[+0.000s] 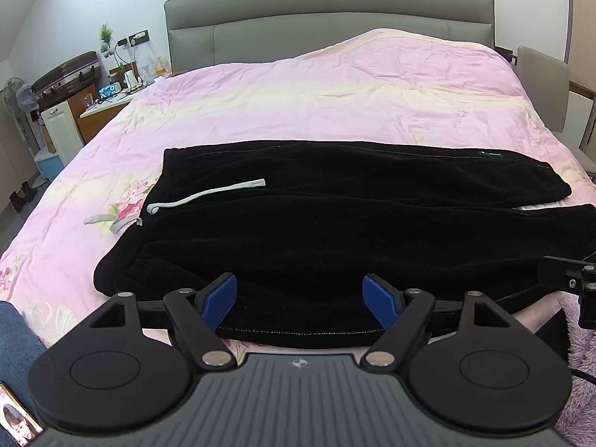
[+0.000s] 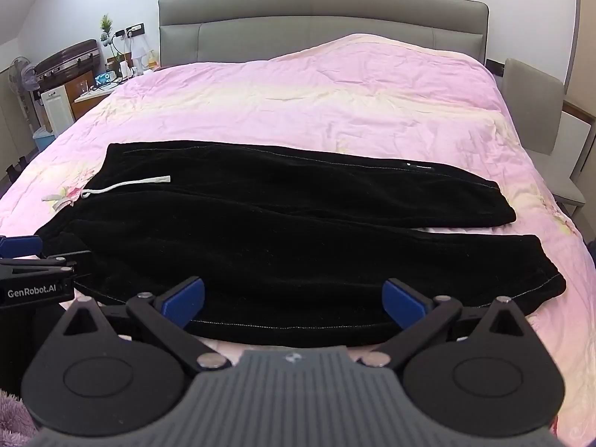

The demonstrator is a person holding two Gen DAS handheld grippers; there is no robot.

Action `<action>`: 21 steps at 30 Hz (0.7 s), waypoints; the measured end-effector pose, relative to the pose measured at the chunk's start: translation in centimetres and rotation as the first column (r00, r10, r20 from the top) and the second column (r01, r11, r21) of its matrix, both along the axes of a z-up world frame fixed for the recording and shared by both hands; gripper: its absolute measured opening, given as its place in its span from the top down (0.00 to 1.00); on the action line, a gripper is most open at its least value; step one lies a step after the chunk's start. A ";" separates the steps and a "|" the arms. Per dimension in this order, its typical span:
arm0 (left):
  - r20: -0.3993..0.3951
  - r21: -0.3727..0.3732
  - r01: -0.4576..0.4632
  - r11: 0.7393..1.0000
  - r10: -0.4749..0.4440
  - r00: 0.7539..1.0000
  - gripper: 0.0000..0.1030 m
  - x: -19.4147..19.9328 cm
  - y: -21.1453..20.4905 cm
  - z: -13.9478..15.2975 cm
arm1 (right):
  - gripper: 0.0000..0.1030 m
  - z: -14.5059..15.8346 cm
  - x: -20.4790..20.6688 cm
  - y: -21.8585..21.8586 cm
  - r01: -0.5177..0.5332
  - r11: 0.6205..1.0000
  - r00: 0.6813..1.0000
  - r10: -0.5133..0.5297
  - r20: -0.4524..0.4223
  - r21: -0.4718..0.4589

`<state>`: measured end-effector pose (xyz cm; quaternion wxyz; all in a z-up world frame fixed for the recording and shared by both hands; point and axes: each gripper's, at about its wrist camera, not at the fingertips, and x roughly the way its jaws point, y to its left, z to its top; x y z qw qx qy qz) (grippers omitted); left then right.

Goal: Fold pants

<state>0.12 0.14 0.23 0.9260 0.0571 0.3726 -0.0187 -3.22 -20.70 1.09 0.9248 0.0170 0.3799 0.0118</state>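
Black pants [image 1: 335,223] lie flat across the pink quilt, waist to the left with a white drawstring [image 1: 208,193], the two legs running right. In the right wrist view the same pants [image 2: 283,238] fill the middle. My left gripper [image 1: 300,300] hovers open over the near hem of the pants, blue pads wide apart, nothing pinched. My right gripper [image 2: 294,300] stands open the same way over the near leg's edge. The left gripper's side shows at the left edge of the right wrist view, and part of the right gripper at the right edge of the left wrist view.
The pink floral quilt [image 1: 335,93] covers a bed with a grey headboard [image 1: 327,18]. A cluttered nightstand [image 1: 111,93] and a fan [image 1: 16,93] stand at the far left. A grey chair [image 2: 536,111] is at the right. A phone [image 1: 18,421] lies bottom left.
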 end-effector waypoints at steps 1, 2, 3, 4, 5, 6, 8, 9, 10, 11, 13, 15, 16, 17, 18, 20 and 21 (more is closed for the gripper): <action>-0.001 0.001 -0.002 1.000 0.002 1.000 0.12 0.0 0.0 0.0 | 0.05 0.0 0.0 0.0 -0.001 1.000 1.000 0.001 -0.001 0.000; -0.001 0.002 -0.003 1.000 0.003 1.000 0.12 0.0 0.0 0.0 | 0.05 0.0 0.0 0.0 -0.003 1.000 1.000 0.003 -0.001 0.000; -0.002 0.002 -0.004 1.000 0.004 1.000 0.12 0.1 0.1 0.0 | 0.05 0.0 0.0 0.0 -0.004 1.000 1.000 0.004 -0.001 0.000; -0.003 0.000 -0.005 1.000 0.005 1.000 0.12 0.1 0.1 0.0 | 0.05 0.0 0.1 0.1 -0.006 1.000 1.000 0.006 -0.002 0.000; -0.004 -0.001 -0.007 1.000 0.007 1.000 0.12 0.1 0.1 0.0 | 0.05 -0.1 0.1 0.1 -0.008 1.000 1.000 0.008 -0.003 0.000; -0.004 -0.002 -0.007 1.000 0.007 1.000 0.12 0.1 0.2 0.0 | 0.05 -0.1 0.1 0.1 -0.011 1.000 1.000 0.011 -0.004 0.000; -0.006 -0.003 -0.008 1.000 0.008 1.000 0.12 0.0 0.3 0.0 | 0.05 -0.1 0.1 0.1 -0.015 1.000 1.000 0.015 -0.005 -0.001; -0.008 -0.002 -0.007 1.000 0.007 1.000 0.12 0.0 0.2 0.0 | 0.05 -0.1 0.1 0.1 -0.016 1.000 1.000 0.016 -0.006 -0.001; -0.009 -0.002 -0.007 1.000 0.007 1.000 0.12 0.1 0.2 0.0 | 0.05 -0.1 0.1 0.1 -0.017 1.000 1.000 0.017 -0.006 -0.001; -0.010 -0.001 -0.008 1.000 0.008 1.000 0.12 0.1 0.2 0.1 | 0.05 -0.1 0.1 0.0 -0.018 1.000 1.000 0.018 -0.006 -0.001; -0.010 -0.001 -0.007 1.000 0.007 1.000 0.12 0.1 0.1 0.1 | 0.05 0.0 0.2 -0.2 -0.018 1.000 1.000 0.018 -0.005 -0.001; -0.009 -0.002 -0.007 1.000 0.007 1.000 0.12 0.1 0.1 0.1 | 0.05 0.1 0.2 -0.3 -0.018 1.000 1.000 0.018 -0.005 -0.001; -0.008 -0.004 -0.007 1.000 0.007 1.000 0.12 0.1 0.2 0.1 | 0.05 0.1 0.2 -0.2 -0.017 1.000 1.000 0.017 -0.005 -0.001; -0.009 -0.006 -0.007 1.000 0.007 1.000 0.12 0.2 0.2 0.1 | 0.05 0.1 0.2 -0.3 -0.017 1.000 1.000 0.017 -0.006 -0.001; -0.011 -0.009 -0.007 1.000 0.007 1.000 0.12 0.2 0.3 0.1 | 0.05 0.1 0.2 -0.3 -0.018 1.000 1.000 0.017 -0.006 -0.001; -0.013 -0.015 -0.005 1.000 0.005 1.000 0.12 0.2 0.4 0.0 | 0.05 0.0 0.2 -0.3 -0.017 1.000 1.000 0.017 -0.007 -0.002; -0.012 -0.014 -0.005 1.000 0.005 1.000 0.12 0.2 0.4 0.0 | 0.05 0.0 0.2 -0.2 -0.018 1.000 1.000 0.018 -0.007 -0.002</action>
